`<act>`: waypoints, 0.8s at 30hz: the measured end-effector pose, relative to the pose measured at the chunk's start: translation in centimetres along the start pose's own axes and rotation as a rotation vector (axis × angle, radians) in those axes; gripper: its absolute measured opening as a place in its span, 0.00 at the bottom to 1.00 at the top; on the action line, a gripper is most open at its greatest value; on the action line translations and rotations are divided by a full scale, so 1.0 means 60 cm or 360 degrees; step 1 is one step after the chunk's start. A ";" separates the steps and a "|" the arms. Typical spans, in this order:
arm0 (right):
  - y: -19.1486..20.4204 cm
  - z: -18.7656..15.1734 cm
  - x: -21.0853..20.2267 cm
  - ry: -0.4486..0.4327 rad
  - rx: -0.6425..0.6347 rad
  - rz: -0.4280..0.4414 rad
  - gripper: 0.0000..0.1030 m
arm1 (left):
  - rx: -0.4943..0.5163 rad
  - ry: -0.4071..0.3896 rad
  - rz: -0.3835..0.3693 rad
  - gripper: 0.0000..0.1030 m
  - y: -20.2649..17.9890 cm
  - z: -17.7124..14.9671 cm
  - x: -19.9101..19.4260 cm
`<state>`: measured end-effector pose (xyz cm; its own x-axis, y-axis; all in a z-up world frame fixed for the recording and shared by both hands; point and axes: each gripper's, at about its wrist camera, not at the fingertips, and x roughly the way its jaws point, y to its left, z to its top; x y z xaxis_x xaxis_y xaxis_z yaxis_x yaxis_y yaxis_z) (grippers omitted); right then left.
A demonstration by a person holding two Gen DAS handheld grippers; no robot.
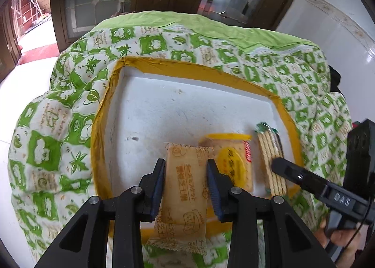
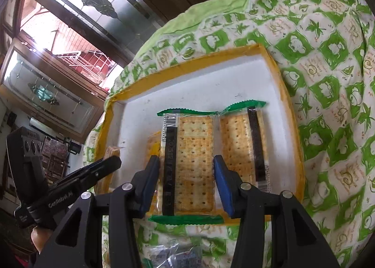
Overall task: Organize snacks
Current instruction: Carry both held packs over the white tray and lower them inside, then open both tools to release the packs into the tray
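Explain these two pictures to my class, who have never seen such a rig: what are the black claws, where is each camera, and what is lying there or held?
No robot here: a person holds a two-finger gripper in each hand, with a fisheye camera on each looking along its fingers.

The left camera shows the left gripper closed on a tan cheese snack. The right gripper appears at that picture's right edge.

The right camera shows the right gripper with a green-edged cracker pack between its fingers; whether they press it is unclear.

Below is a white foam tray with a yellow rim, resting on a green patterned quilt. In the tray lie a second cracker pack and a yellow-labelled snack. The snacks are being gathered into the tray.
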<state>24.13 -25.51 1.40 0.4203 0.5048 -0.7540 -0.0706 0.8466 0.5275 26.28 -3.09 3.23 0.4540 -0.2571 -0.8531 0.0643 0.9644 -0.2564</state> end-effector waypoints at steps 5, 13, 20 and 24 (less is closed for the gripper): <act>-0.004 0.003 0.010 -0.0004 -0.0017 -0.0049 0.45 | -0.0023 0.0010 0.0025 0.35 0.005 0.007 0.026; -0.002 0.006 0.016 -0.0008 -0.0054 -0.0083 0.45 | -0.0042 0.0030 0.0027 0.35 0.005 0.006 0.047; 0.017 0.002 0.031 0.0009 -0.0139 -0.0104 0.45 | -0.0026 0.0011 0.0054 0.35 0.003 0.004 0.046; 0.029 -0.004 0.044 0.0038 -0.0164 -0.0058 0.45 | 0.0011 0.0013 0.0088 0.35 0.003 0.002 0.045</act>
<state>24.89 -22.66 0.19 0.4028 0.4761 -0.7817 -0.1486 0.8768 0.4574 27.64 -3.58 0.92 0.4500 -0.2036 -0.8695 0.0452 0.9776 -0.2056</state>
